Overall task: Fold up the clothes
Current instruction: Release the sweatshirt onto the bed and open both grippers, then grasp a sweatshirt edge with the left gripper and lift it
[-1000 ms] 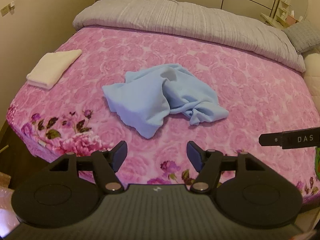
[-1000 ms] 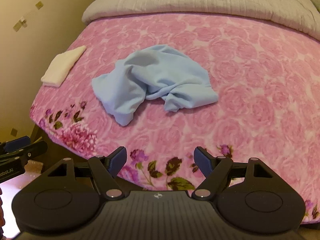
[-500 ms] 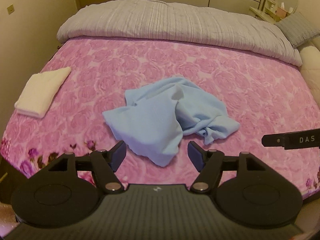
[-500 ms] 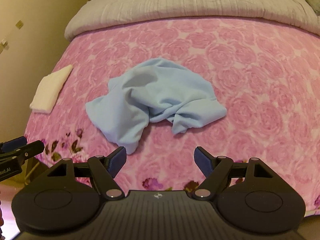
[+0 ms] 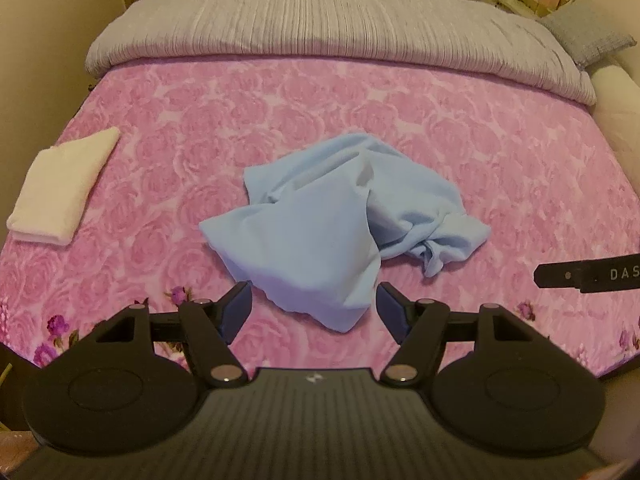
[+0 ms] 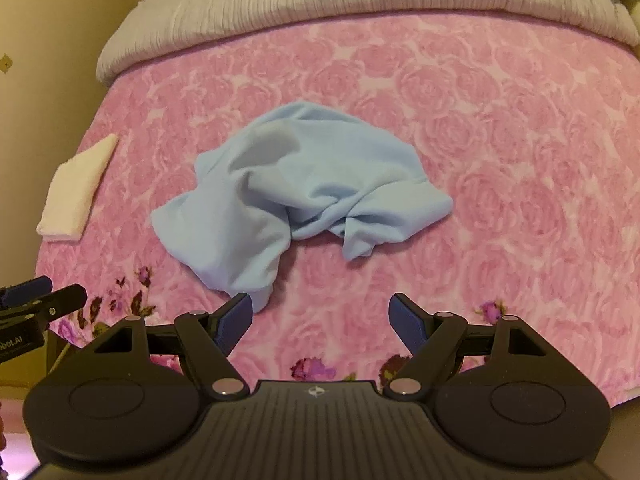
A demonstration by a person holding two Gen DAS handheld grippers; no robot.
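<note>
A crumpled light-blue soft cloth garment [image 5: 340, 228] lies bunched in the middle of the bed's pink rose-patterned bedspread [image 5: 500, 152], its nearest corner pointing at the bed's front edge. Left of the garment, well apart, rests a folded cream-white towel [image 5: 60, 188]. Beyond the garment a grey ribbed quilt [image 5: 320, 24] is rolled along the far side.

The left claw [image 5: 314, 308] hangs spread wide and empty just short of the garment's near corner. The right claw [image 6: 320, 318] is likewise spread and empty, right of that corner [image 6: 256, 296].

Only the left wrist view shows a grey cushion [image 5: 588, 36] and a shelf at far right; only the right wrist view shows the left claw's tip at its left edge.
</note>
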